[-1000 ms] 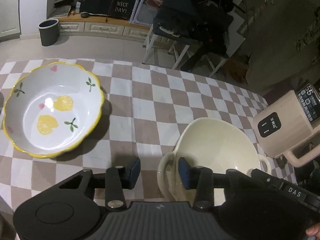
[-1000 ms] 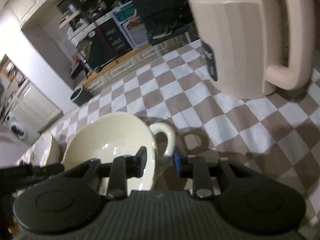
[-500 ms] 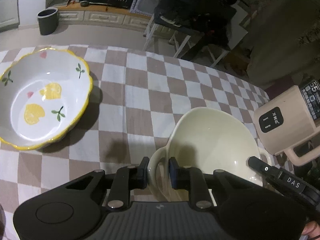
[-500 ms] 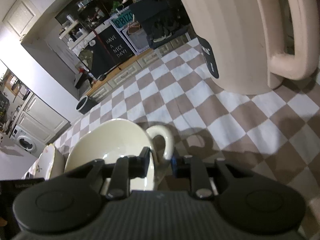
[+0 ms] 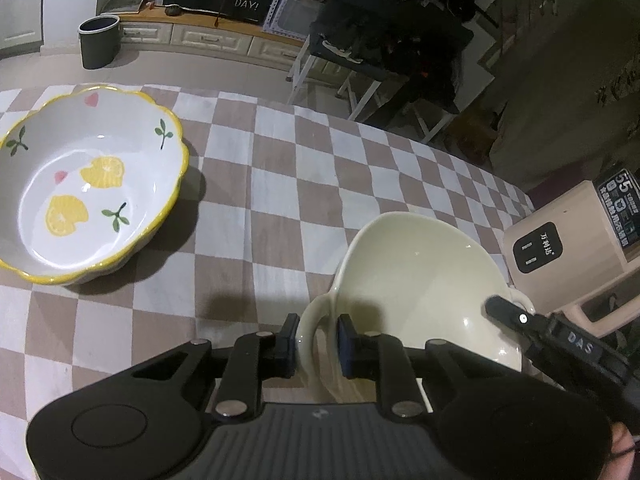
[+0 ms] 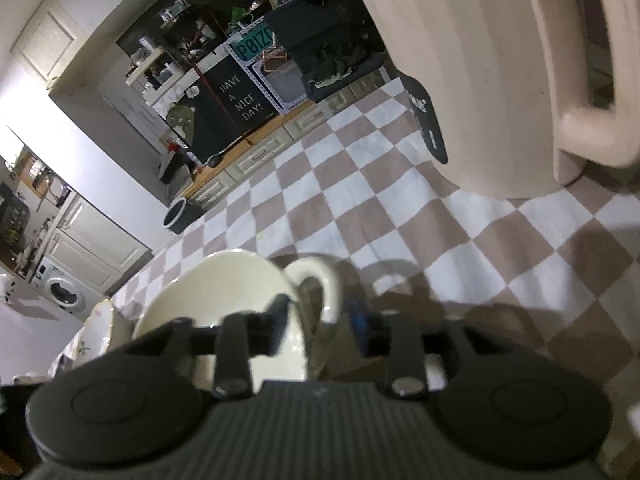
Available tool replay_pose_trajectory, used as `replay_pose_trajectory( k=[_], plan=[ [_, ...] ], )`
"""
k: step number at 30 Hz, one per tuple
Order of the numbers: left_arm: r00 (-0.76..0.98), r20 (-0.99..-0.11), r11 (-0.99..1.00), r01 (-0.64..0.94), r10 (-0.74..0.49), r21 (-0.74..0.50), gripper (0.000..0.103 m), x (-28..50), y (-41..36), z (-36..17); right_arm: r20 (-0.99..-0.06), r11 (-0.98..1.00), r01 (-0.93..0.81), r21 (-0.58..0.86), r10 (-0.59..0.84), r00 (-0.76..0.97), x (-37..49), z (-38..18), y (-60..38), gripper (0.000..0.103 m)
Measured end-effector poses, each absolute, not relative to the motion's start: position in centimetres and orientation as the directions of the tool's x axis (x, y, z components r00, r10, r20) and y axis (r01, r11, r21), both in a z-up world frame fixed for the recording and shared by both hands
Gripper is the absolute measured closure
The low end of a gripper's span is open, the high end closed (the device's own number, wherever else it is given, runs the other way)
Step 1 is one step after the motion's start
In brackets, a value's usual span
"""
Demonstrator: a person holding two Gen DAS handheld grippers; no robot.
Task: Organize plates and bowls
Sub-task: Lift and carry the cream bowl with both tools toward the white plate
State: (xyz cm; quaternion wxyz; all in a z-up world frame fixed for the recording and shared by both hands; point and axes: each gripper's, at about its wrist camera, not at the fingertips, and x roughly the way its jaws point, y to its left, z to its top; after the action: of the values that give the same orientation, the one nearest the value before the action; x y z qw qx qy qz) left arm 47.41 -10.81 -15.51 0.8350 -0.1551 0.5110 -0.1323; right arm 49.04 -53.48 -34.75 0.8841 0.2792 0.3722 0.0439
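Clamping left gripper on near handle of cream bowl, tilted on tabletop. Right gripper is straddling far handle, jaws apart. Lemon bowl is sitting far left; stacking not done.

Left gripper, open beside the cream bowl a second ago, has closed on its near loop handle; right gripper has parted, its pads now standing off the opposite handle
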Motion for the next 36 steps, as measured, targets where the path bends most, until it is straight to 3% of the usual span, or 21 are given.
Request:
replay_pose_trajectory(
  k=[2, 4, 11, 15, 19, 22, 28, 36],
  plan=[
    [0.44, -0.813, 0.915, 0.054, -0.382, -0.4, 0.082, 47.5, -10.8, -15.7, -0.629, 0.833, 0.125, 0.539, 0.299, 0.718, 49.6, -34.8, -53.5, 0.055],
    [0.442, -0.815, 0.916, 0.043, -0.376, -0.399, 0.082, 47.6, -10.8, -15.8, -0.62, 0.831, 0.099, 0.548, 0.324, 0.715, 49.9, -34.6, -53.4, 0.069],
    [0.442, -0.806, 0.91, 0.064, -0.394, -0.41, 0.08, 48.0, -10.7, -16.0, -0.718, 0.915, -0.017, 0.403, 0.328, 0.615, 48.7, -33.8, -52.5, 0.076],
    [0.441, -0.811, 0.917, 0.079, -0.384, -0.391, 0.079, 48.1, -11.1, -15.9, -0.715, 0.917, -0.027, 0.399, 0.329, 0.617, 48.3, -33.8, -52.8, 0.074],
    [0.441, -0.815, 0.92, 0.076, -0.376, -0.384, 0.078, 48.2, -11.2, -15.9, -0.693, 0.908, 0.028, 0.419, 0.3, 0.655, 49.0, -34.0, -52.9, 0.058],
    [0.459, -0.808, 0.923, 0.077, -0.369, -0.378, 0.078, 47.8, -11.3, -15.9, -0.667, 0.882, 0.037, 0.471, 0.328, 0.669, 49.3, -34.2, -52.9, 0.067],
    [0.484, -0.784, 0.912, 0.082, -0.388, -0.401, 0.078, 46.5, -11.2, -15.6, -0.665, 0.892, 0.025, 0.451, 0.318, 0.676, 48.4, -33.5, -52.8, 0.068],
    [0.542, -0.746, 0.915, 0.128, -0.388, -0.382, 0.078, 43.8, -11.0, -11.3, -0.616, 0.892, -0.013, 0.452, 0.322, 0.718, 46.0, -30.3, -53.3, 0.068]
  ],
)
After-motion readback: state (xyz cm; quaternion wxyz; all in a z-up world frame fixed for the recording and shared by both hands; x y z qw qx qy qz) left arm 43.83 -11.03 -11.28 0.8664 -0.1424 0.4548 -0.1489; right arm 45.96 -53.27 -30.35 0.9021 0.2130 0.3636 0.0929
